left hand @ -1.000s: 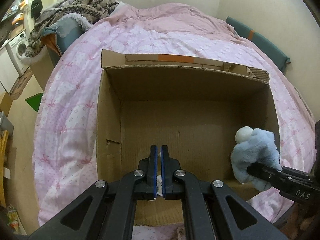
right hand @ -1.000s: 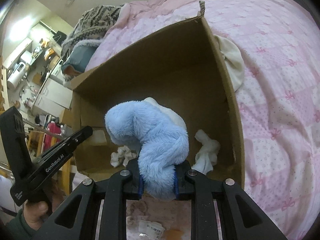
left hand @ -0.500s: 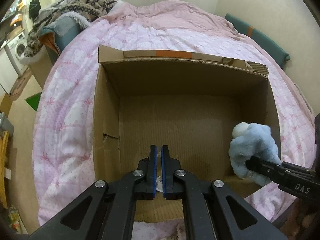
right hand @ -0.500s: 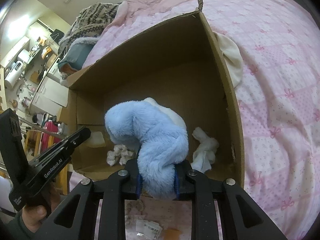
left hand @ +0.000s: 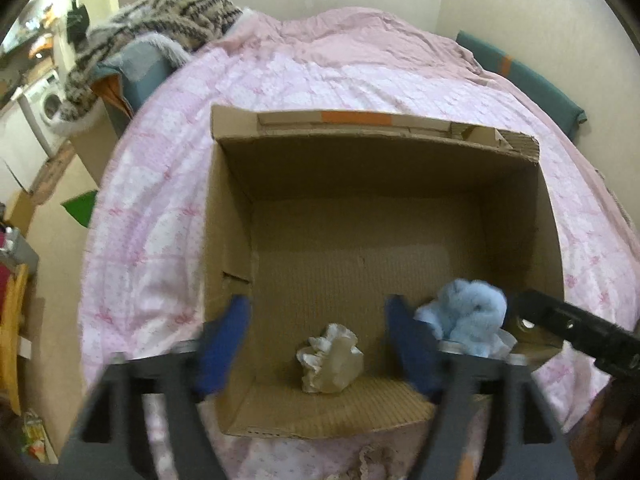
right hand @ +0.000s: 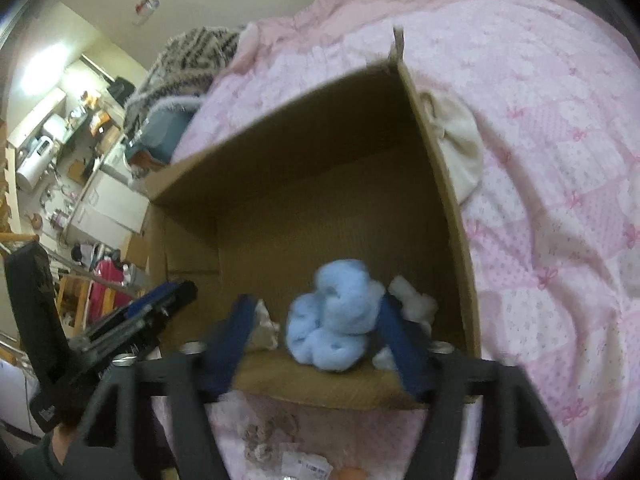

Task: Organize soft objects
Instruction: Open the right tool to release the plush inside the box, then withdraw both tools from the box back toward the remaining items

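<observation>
An open cardboard box [left hand: 228,216] [right hand: 444,184] sits on the pink bed. A fluffy light-blue plush toy [left hand: 470,316] [right hand: 336,320] lies loose inside it near the front right. A crumpled beige-white soft lump [left hand: 330,354] lies at the front middle of the box floor. A white soft piece [right hand: 414,304] lies beside the blue plush. My left gripper [left hand: 318,340] is open over the box's front edge, holding nothing. My right gripper [right hand: 316,340] is open, its fingers on either side of the blue plush without gripping it. Both are motion-blurred.
A cream cloth [right hand: 460,148] lies on the pink quilt [left hand: 360,76] against the box's right outer wall. A patterned blanket [left hand: 160,12] is heaped at the bed's far left. A teal cushion [left hand: 532,84] lines the right wall. Small items [right hand: 308,468] lie on the bed before the box.
Both grippers have opened. The blue plush has dropped from the right gripper into the box, and a beige-white lump now lies below the left gripper.
</observation>
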A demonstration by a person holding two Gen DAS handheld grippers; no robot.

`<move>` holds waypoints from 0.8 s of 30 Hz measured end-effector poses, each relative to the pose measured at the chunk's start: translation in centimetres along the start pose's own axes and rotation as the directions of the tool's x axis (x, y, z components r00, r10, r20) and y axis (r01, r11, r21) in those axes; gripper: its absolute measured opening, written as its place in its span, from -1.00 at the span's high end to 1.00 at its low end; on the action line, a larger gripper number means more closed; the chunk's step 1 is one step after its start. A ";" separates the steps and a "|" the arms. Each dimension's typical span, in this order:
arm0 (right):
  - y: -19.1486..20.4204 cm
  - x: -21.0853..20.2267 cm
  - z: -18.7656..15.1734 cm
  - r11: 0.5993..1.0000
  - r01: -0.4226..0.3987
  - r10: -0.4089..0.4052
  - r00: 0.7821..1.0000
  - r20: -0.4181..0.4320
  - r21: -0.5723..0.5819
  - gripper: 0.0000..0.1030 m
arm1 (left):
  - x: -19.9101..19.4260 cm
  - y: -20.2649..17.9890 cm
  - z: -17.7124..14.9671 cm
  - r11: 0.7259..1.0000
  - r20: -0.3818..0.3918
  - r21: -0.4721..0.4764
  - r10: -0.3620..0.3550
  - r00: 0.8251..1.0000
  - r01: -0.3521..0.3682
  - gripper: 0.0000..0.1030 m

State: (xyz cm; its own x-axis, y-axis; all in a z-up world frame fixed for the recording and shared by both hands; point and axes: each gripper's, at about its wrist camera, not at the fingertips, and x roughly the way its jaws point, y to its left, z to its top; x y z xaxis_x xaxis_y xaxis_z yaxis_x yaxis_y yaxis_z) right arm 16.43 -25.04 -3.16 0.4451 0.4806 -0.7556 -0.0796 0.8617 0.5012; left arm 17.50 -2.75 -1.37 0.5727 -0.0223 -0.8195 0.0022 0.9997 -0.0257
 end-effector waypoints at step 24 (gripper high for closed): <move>-0.6 -2.4 -1.6 1.000 0.026 -0.026 0.999 -0.034 0.012 -0.43 | -4.0 1.7 -1.8 0.999 -0.006 0.010 0.043 0.999 -0.043 -0.54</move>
State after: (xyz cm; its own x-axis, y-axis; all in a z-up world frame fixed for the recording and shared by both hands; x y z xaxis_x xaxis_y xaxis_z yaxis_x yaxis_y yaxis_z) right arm 13.98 -26.43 -2.29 0.4169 0.4632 -0.7821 -0.0570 0.8721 0.4861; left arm 13.80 -0.97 0.82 0.5672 0.0208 -0.8233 -0.0143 0.9998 0.0154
